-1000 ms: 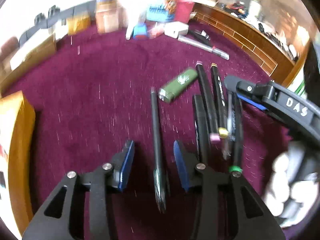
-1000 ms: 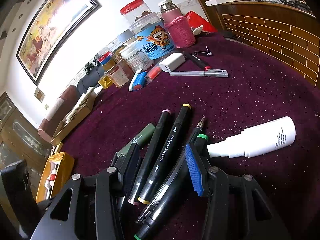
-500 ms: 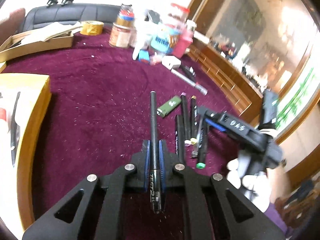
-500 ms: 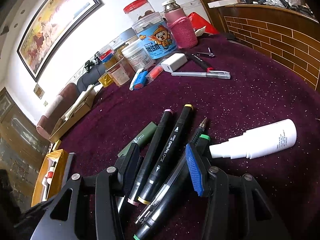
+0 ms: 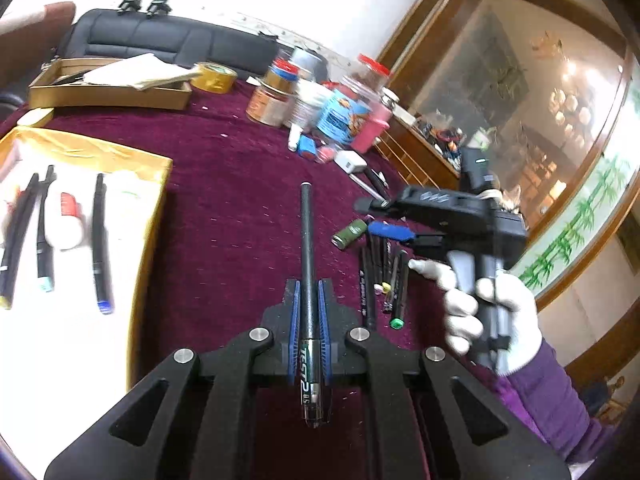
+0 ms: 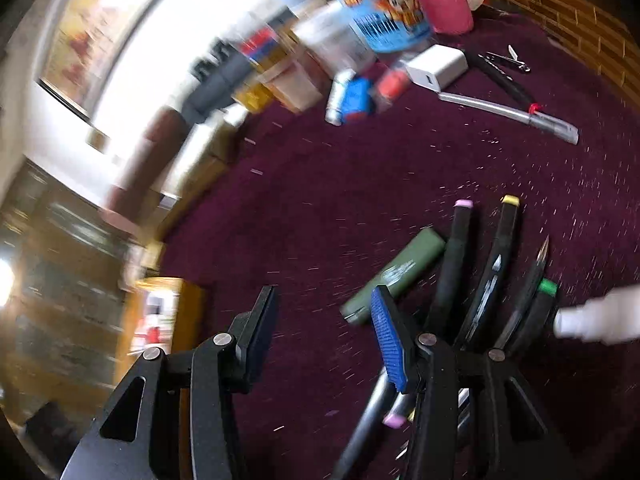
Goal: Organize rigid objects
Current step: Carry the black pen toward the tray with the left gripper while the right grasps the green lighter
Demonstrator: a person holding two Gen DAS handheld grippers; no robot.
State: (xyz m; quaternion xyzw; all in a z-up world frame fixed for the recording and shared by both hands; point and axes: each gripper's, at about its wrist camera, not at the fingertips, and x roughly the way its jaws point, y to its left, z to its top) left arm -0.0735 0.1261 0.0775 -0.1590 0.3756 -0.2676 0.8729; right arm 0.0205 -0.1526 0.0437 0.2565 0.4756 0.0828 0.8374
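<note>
My left gripper point(image 5: 308, 294) is shut on a black pen point(image 5: 307, 248) and holds it above the purple cloth, the pen pointing away along the fingers. A yellow-lined tray point(image 5: 152, 162) at the left holds several markers point(image 5: 100, 240) and a white tube. My right gripper point(image 6: 324, 304) is open and empty, hovering left of a row of black markers point(image 6: 452, 264) and beside a green lighter point(image 6: 396, 276). In the left wrist view the right gripper point(image 5: 384, 216) hangs over the same markers point(image 5: 380, 276) and lighter point(image 5: 350, 233).
Jars and tins point(image 5: 320, 100), a white charger point(image 6: 438, 66), a grey pen point(image 6: 508, 114) and nail clippers point(image 6: 510, 58) crowd the far side. A white bottle point(image 6: 596, 318) lies right of the markers. A cardboard box point(image 5: 108, 88) and tape roll point(image 5: 214, 76) sit far left.
My left gripper closed on the black pen and lifted it toward the tray side. My right gripper swung left off the markers, which now lie to its right.
</note>
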